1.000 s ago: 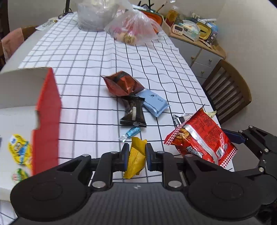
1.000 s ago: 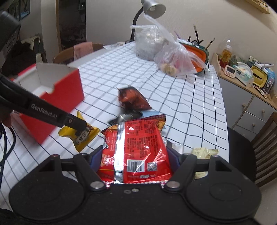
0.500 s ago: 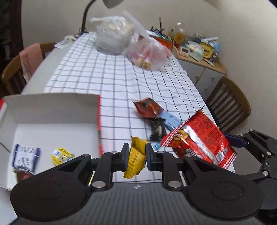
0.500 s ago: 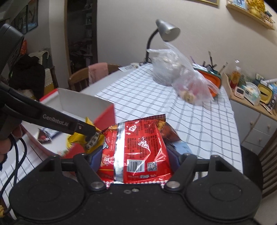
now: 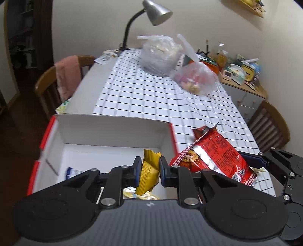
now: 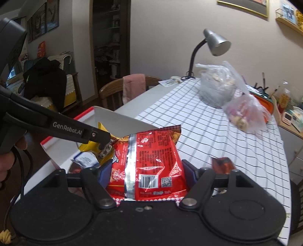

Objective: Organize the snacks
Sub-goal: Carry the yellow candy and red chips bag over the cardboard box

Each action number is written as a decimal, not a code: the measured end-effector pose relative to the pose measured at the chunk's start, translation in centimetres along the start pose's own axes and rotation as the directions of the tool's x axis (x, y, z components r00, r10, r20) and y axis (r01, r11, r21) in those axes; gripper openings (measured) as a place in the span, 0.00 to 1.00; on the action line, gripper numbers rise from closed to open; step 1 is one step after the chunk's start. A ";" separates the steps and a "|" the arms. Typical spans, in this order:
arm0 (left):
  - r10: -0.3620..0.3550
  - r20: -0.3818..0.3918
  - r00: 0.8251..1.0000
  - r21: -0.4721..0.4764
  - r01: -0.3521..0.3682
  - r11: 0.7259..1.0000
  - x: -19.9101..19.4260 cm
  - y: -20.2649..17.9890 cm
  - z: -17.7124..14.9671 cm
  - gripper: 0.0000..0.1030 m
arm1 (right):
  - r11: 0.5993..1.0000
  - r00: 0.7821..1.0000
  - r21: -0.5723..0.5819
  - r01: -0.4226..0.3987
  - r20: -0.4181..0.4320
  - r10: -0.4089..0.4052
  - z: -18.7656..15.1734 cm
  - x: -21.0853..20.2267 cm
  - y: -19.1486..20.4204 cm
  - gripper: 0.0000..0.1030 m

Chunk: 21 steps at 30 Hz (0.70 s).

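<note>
My left gripper [image 5: 150, 167] is shut on a small yellow snack packet [image 5: 148, 173] and hangs over the open red box [image 5: 113, 130] with white inner walls. In the right wrist view the same yellow packet [image 6: 94, 145] shows under the left gripper's finger [image 6: 98, 137]. My right gripper [image 6: 146, 170] is shut on a big red snack bag [image 6: 147, 162], held just right of the box [image 6: 121, 121]. That red bag [image 5: 214, 159] also shows in the left wrist view. Several small packets lie on the box floor, one blue and white [image 6: 85, 159].
A dark red packet [image 6: 222, 164] lies on the checked tablecloth [image 5: 161, 94]. Two clear plastic bags [image 5: 161, 54] [image 5: 195, 79] and a desk lamp [image 5: 151, 15] stand at the far end. Wooden chairs [image 5: 269, 124] [image 5: 55, 81] flank the table. A cluttered sideboard [image 5: 240, 75] is at right.
Both grippers have swung left and risen with their packets. The red box, earlier at the left edge, now lies right under the left gripper. The loose snacks on the cloth have slid out of view.
</note>
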<state>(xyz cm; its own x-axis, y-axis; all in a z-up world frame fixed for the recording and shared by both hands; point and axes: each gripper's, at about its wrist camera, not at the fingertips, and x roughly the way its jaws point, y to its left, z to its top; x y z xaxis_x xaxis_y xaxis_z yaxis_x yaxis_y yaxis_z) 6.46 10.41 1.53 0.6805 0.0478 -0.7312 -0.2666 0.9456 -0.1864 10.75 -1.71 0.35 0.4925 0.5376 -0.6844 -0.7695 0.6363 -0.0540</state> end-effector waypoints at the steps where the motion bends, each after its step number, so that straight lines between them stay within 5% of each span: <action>1: 0.006 0.000 1.000 -0.001 -0.006 1.000 -0.1 0.6 0.1 0.18 | 1.000 1.000 -0.001 -0.002 -0.006 0.002 0.2 0.5 0.5 0.72; 21: 0.151 -0.095 0.984 -0.031 -0.155 0.987 4.0 10.8 -1.2 0.18 | 0.999 0.984 -0.024 -0.025 -0.174 0.020 0.6 10.6 6.5 0.72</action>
<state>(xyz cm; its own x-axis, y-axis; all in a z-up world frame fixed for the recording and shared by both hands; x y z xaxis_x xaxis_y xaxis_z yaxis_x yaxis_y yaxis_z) 5.46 20.39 -4.21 0.5643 0.1592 -0.8101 -0.3896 0.9165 -0.0913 11.19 8.45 -6.86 0.3985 0.4457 -0.8016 -0.7912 0.6091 -0.0547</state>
